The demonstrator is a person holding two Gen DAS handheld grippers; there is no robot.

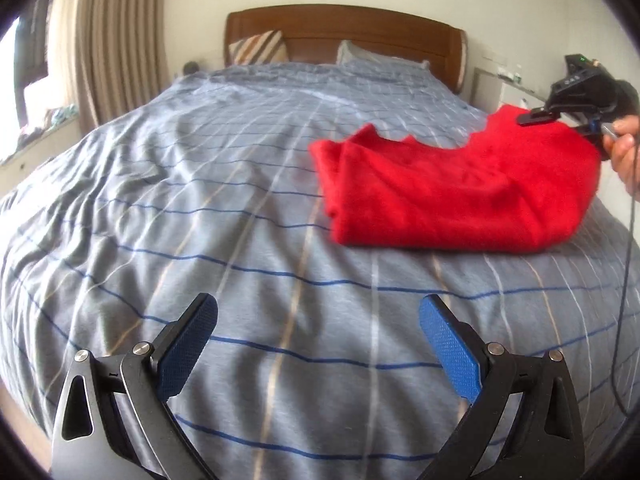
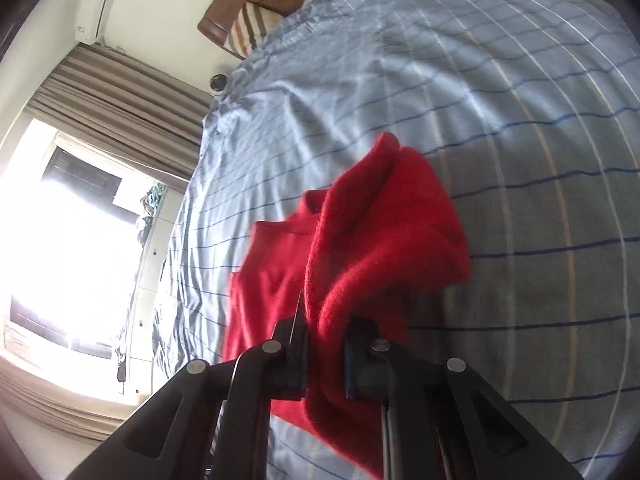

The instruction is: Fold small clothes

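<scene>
A red knitted garment (image 1: 452, 192) lies partly folded on the striped bedspread (image 1: 200, 200), right of centre in the left wrist view. My right gripper (image 1: 560, 120) sits at the garment's far right edge, held by a hand (image 1: 624, 148). In the right wrist view, the right gripper (image 2: 326, 354) is shut on a bunched fold of the red garment (image 2: 360, 248), which is lifted off the bedspread (image 2: 520, 160). My left gripper (image 1: 318, 348) stands open over bare bedspread, well to the near left of the garment, with nothing between its blue pads (image 1: 448, 348).
A wooden headboard (image 1: 344, 32) and pillows (image 1: 260, 46) stand at the far end of the bed. Curtains (image 1: 116, 40) and a bright window (image 2: 60, 240) are on the left side. An air conditioner (image 2: 96, 0) hangs on the wall. A cable (image 1: 628, 280) trails from the right gripper.
</scene>
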